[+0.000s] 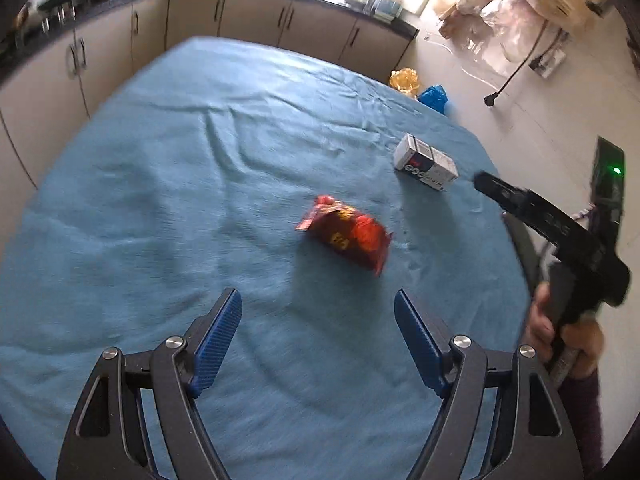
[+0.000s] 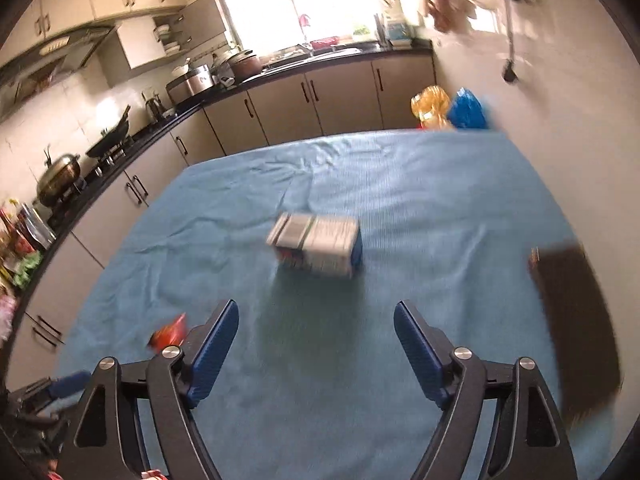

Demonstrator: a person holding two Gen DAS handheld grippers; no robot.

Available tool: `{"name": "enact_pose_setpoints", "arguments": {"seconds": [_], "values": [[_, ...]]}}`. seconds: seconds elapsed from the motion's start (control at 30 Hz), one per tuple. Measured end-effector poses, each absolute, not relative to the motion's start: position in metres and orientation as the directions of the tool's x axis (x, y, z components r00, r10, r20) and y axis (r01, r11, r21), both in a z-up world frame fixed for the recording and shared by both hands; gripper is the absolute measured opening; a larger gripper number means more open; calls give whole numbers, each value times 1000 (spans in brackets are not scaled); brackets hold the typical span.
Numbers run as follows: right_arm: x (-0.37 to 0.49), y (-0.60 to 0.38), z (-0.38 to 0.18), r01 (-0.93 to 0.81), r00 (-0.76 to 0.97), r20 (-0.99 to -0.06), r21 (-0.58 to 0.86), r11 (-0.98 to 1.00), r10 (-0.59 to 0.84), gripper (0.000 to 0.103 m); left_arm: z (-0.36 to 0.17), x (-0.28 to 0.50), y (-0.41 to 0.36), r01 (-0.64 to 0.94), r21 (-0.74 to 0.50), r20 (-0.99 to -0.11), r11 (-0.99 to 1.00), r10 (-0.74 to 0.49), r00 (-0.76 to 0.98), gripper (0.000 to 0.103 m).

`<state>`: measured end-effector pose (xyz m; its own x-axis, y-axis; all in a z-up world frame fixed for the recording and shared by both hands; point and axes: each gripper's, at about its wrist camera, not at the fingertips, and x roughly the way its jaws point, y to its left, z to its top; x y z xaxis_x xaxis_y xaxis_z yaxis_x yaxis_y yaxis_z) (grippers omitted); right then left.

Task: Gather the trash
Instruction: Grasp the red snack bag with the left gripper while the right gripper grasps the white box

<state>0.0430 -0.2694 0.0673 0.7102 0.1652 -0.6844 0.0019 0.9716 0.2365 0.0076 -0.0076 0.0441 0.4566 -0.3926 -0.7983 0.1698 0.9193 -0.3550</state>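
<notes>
Both your left tongs (image 1: 318, 308) and right tongs (image 2: 316, 318) stand wide and empty, each lined up on its own target. The red snack packet (image 1: 347, 236) lies mid-table (image 1: 160, 160); the white carton (image 2: 316, 246) sits nearer the right edge, both untouched.

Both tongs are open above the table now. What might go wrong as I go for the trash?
The red snack bag is crumpled and could slip from the left tongs. The small box lies loose on the wrinkled blue cloth, so the right tongs may push it or snag the cloth.

Daylight glare from window (image 2: 296, 0), motion blur (worse in right view), fisheye-bent edges
</notes>
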Motion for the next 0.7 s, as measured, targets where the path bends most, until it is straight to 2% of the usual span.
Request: {"name": "enact_pose_setpoints", "arguments": {"seconds": [0.17,0.3,0.6,0.67,0.7], "values": [[99,-261,68,-108,684,-717,86,990,136,88,27,32,-22,145,-460,-787,876,-478,390,77],[136,-257,54,-184,635,-758,40,982,150,89,20,50,-40,135,-486,-792,863,-500,351,77],[151,-258,30,-237,555,-789,154,959,263,89,23,65,-75,199,-381,-834,903,-429,346,77],[147,-253,26,-246,545,-797,147,958,262,85,23,66,-80,209,-370,-836,905,-423,350,77],[144,-251,23,-250,542,-800,140,958,258,78,22,66,-83,210,-367,-837,906,-420,350,77]]}}
